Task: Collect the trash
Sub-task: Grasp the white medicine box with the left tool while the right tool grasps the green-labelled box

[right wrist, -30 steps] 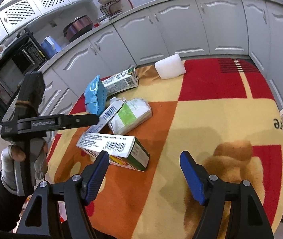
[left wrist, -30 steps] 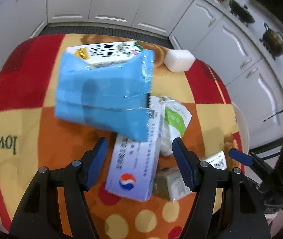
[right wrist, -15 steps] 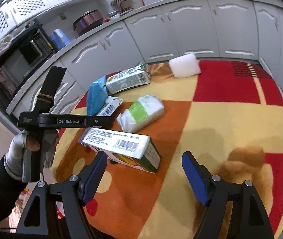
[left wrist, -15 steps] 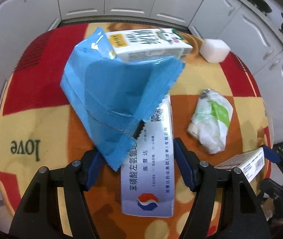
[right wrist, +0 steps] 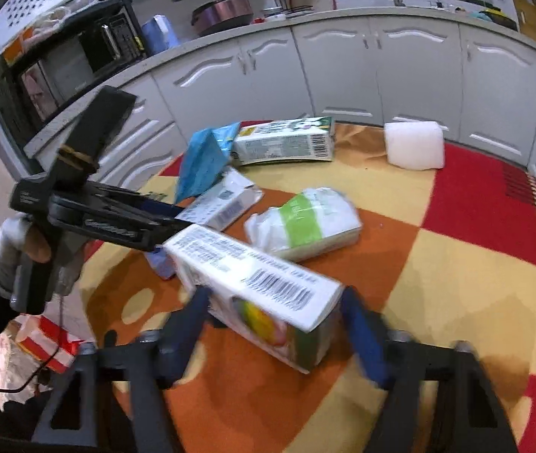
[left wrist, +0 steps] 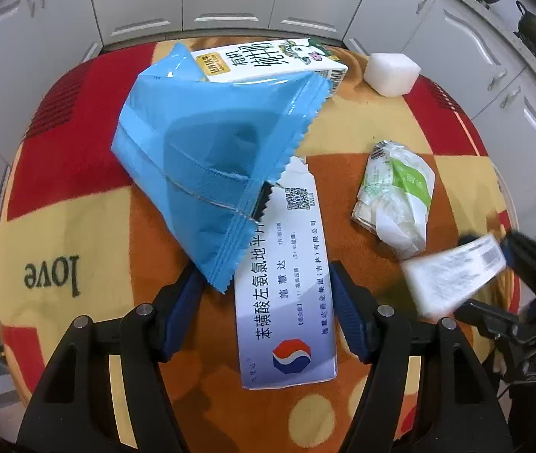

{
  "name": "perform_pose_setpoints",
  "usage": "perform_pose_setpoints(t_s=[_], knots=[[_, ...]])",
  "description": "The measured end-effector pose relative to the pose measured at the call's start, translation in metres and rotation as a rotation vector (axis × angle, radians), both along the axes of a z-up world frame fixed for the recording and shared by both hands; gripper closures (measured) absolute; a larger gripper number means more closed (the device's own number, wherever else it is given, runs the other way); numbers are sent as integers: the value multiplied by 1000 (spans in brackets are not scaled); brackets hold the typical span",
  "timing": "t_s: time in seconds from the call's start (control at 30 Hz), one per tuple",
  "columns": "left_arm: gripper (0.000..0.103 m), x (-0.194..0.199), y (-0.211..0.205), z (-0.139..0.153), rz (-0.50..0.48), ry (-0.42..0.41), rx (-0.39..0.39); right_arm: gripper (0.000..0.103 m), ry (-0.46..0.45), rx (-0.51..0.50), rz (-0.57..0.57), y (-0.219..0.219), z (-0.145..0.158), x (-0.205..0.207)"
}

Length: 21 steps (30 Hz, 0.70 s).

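Cardboard, white with a barcode: the carton [right wrist: 256, 287] sits between the fingers of your right hand-held gripper [right wrist: 275, 334], which stands wide around it; contact cannot be told through the blur. Your left hand-held gripper [left wrist: 264, 309] is also wide, straddling the near end of the flat blue-and-white medicine box [left wrist: 287, 290] on the bench [left wrist: 79, 196]. Just ahead, a blue wrapper [left wrist: 211, 151] overlaps that box; a milk carton [left wrist: 268, 60] lies beyond.

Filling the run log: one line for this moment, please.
left gripper: open, straddling medicine box | right gripper: open, around barcode box | blue wrapper: overlapping medicine box
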<state>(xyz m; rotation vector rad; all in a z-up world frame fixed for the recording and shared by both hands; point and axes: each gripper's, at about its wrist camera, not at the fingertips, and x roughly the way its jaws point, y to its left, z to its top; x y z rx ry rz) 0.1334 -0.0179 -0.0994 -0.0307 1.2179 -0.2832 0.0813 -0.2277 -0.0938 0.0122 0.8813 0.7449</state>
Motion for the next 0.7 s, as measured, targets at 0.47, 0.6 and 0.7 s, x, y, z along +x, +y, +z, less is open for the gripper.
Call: perform_pose_setpoints(t_s=[0.47,0.6,0.7], knots=[[51,-17,-3,-1,-12,-52,29,48,-50,-3,39,26,10,-22],[59,-22,1,0,-5,-65,13,71,-104,-58,29,34,7,-36],[59,-28,3,2,4,-62,-23,74,-133,-76,-22,22,13,-43]])
